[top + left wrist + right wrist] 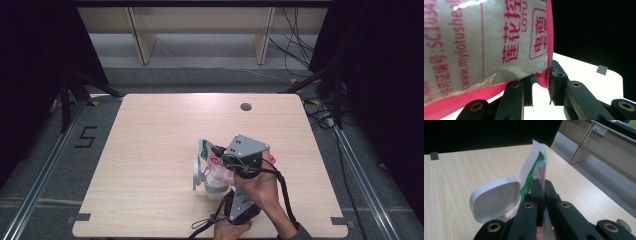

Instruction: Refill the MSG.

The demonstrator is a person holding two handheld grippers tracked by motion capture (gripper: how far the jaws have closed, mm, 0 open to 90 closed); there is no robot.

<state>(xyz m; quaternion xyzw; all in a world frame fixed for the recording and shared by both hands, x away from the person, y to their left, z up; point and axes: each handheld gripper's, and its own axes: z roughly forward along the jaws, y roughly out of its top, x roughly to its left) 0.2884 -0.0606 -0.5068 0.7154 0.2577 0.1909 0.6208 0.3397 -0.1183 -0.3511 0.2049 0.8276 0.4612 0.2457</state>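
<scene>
The right gripper [541,185] has its two black jaws pressed together on the edge of a white, green and pink bag [535,163], which stands up above them. Just left of the jaws sits a white lid [495,199], tilted up over the wooden table [461,173]

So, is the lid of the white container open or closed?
Open. The lid stands raised on its edge beside the container, its hollow inner side showing in the right gripper view.

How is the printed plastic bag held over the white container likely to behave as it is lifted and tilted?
Probably floppy: the printed plastic bag sags between the right gripper and the left gripper. Its glossy film looks slippery. The white grains inside would likely shift.
</scene>
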